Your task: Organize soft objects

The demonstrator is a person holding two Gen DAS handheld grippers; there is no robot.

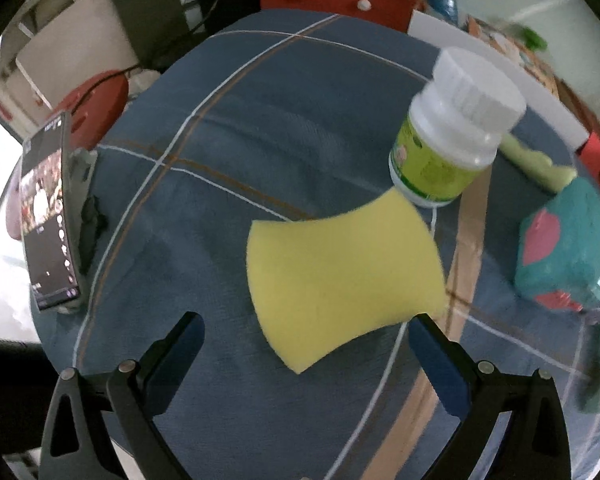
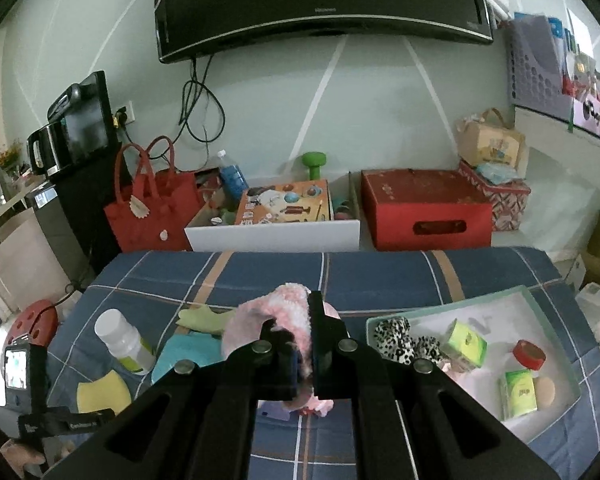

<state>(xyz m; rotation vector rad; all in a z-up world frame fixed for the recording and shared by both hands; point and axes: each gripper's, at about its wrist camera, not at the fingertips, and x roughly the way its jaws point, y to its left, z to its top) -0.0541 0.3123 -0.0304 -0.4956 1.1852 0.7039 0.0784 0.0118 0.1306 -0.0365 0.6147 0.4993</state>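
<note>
Left gripper lining up on the sponge, right one already carrying a fuzzy pink thing

Left wrist view: the left gripper (image 1: 306, 344) is spread wide and empty right over the yellow sponge (image 1: 342, 286), which lies flat on the plaid blue bedspread (image 1: 260, 128) next to a white-capped bottle (image 1: 454, 128), so that's probably the next grab. Right wrist view: the right gripper (image 2: 302, 354) is clamped on a pink fluffy plush item (image 2: 274, 314), held up above the bed, I'd guess headed for the white tray (image 2: 556, 320) where a leopard-print soft item (image 2: 398, 338) already sits.

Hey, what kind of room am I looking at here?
Most likely a bedroom or living room in a home: a bed with a blue plaid sheet, a wall-mounted TV above it, and a red bag and storage boxes on the floor.
</note>
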